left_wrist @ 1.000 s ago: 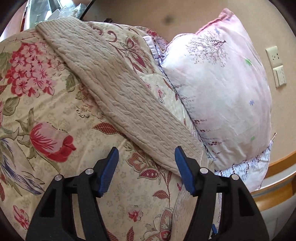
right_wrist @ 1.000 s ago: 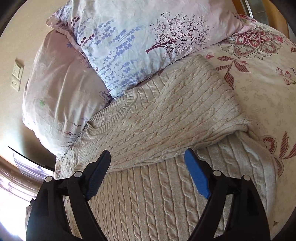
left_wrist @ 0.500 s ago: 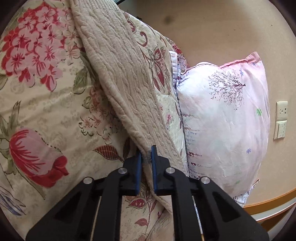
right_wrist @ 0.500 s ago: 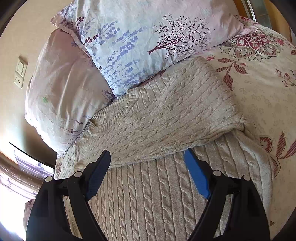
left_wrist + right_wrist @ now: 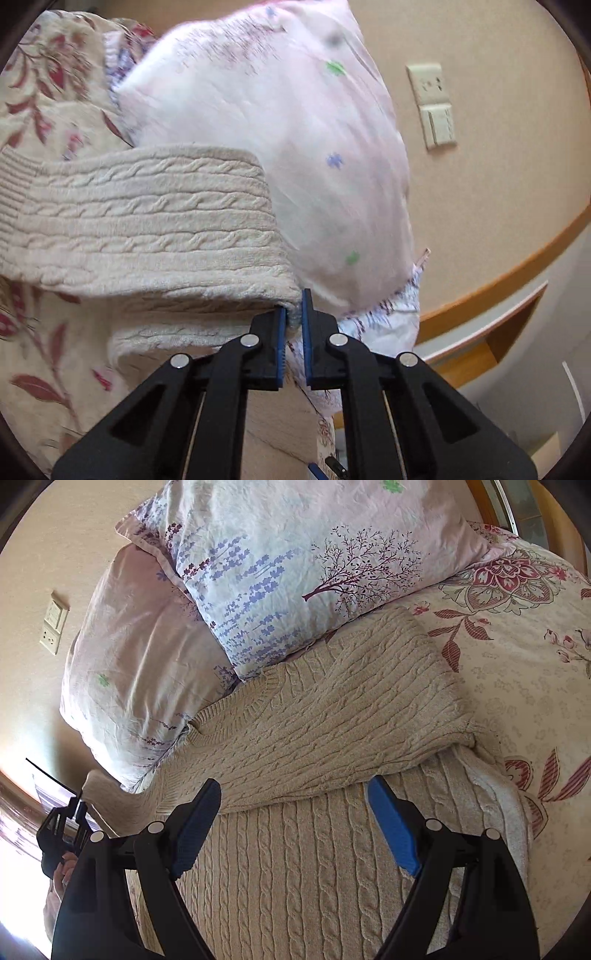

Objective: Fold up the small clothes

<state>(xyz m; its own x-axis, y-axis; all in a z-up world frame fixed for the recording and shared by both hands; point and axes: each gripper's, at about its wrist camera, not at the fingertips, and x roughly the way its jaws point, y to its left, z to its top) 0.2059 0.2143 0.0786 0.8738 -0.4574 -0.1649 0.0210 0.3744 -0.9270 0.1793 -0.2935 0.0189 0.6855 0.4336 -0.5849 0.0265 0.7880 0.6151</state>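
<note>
Since a second ago the sleeve (image 5: pixel 147 218) has been pinched in the closed jaws of the left gripper (image 5: pixel 293 325) and lifted, its length running leftward across the sweater (image 5: pixel 295 867) on the bed (image 5: pixel 524 672), over which the right gripper (image 5: pixel 295 827) is held open.

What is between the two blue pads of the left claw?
A pinched edge of the cream knit sweater, seen in the left wrist view; the left claw is shut on it.
</note>
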